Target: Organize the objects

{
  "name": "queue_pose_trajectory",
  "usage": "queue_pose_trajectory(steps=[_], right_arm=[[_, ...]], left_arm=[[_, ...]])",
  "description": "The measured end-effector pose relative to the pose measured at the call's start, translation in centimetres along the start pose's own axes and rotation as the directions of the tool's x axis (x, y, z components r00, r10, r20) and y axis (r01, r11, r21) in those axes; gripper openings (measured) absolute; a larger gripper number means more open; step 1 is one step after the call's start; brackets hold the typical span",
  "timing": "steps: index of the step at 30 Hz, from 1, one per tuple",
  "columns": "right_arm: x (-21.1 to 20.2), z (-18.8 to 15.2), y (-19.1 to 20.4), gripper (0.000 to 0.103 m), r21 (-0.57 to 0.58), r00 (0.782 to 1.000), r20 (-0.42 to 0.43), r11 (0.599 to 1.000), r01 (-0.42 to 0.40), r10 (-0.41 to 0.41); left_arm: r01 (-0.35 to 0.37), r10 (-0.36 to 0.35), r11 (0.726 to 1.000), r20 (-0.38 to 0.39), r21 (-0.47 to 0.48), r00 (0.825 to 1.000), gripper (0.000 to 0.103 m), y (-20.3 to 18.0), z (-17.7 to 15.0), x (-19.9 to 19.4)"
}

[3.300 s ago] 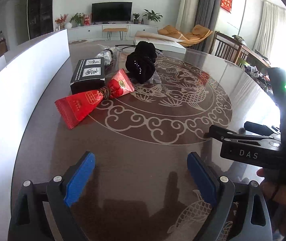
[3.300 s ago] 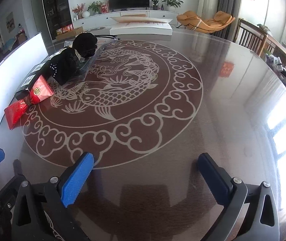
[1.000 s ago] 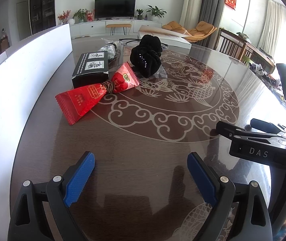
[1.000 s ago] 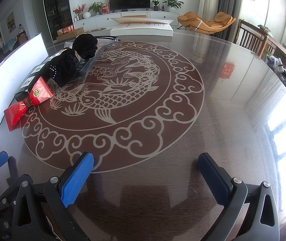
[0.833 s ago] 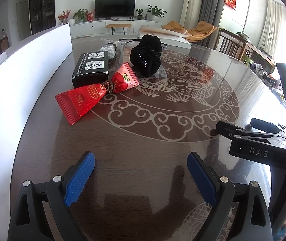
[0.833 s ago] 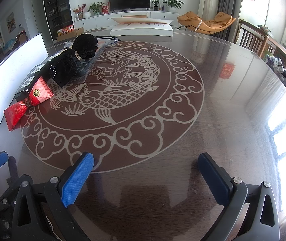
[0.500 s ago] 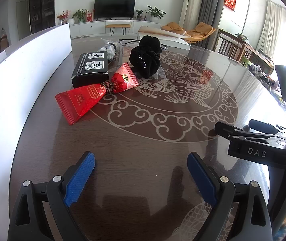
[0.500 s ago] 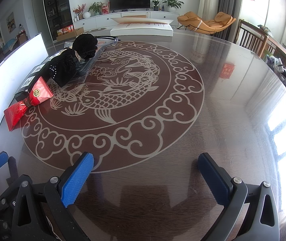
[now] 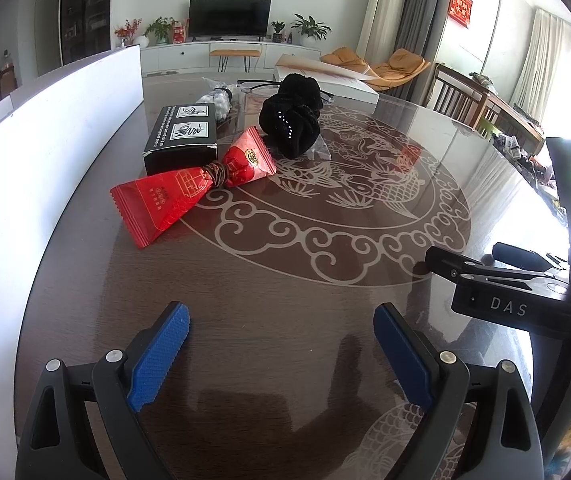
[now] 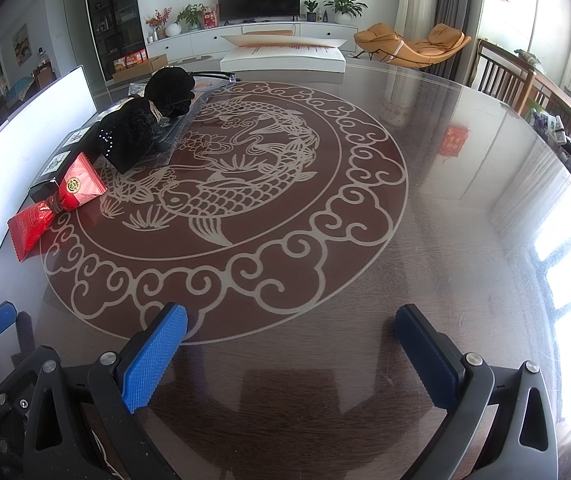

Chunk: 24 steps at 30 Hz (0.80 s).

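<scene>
A red foil packet [image 9: 189, 192] tied at its waist with a brown band lies on the dark round table [image 9: 269, 292], left of the fish pattern. Behind it stand a black box [image 9: 183, 136] and a black fabric bundle [image 9: 291, 120], with a small white wrapped item [image 9: 219, 98] farther back. My left gripper [image 9: 279, 344] hovers open over bare table near the front edge, well short of the packet. In the right wrist view the packet [image 10: 55, 204], box [image 10: 59, 166] and bundle [image 10: 145, 128] sit far left. My right gripper [image 10: 291, 344] is open with nothing between its blue pads.
A white board [image 9: 33, 160] stands along the table's left side. A flat white box [image 10: 285, 54] lies at the far edge, with black glasses [image 10: 213, 76] near it. The right gripper's body [image 9: 501, 292] shows at the right of the left view. Chairs stand beyond the table on the right.
</scene>
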State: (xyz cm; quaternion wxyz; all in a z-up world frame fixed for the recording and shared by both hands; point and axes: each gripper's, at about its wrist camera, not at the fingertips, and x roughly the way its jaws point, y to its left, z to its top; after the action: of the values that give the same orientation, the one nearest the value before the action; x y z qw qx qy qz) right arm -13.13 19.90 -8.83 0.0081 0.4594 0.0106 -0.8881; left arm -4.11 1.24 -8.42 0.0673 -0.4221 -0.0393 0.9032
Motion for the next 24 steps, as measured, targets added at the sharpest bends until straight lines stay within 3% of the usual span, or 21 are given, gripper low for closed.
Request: queue_pose_trajectory(steps=[24], right_arm=[[0.02, 0.00, -0.03, 0.103, 0.000, 1.000, 0.000, 1.000, 0.000, 0.000]], left_arm=[[0.007, -0.007, 1.000, 0.002, -0.003, 1.000, 0.094, 0.10, 0.00, 0.02]])
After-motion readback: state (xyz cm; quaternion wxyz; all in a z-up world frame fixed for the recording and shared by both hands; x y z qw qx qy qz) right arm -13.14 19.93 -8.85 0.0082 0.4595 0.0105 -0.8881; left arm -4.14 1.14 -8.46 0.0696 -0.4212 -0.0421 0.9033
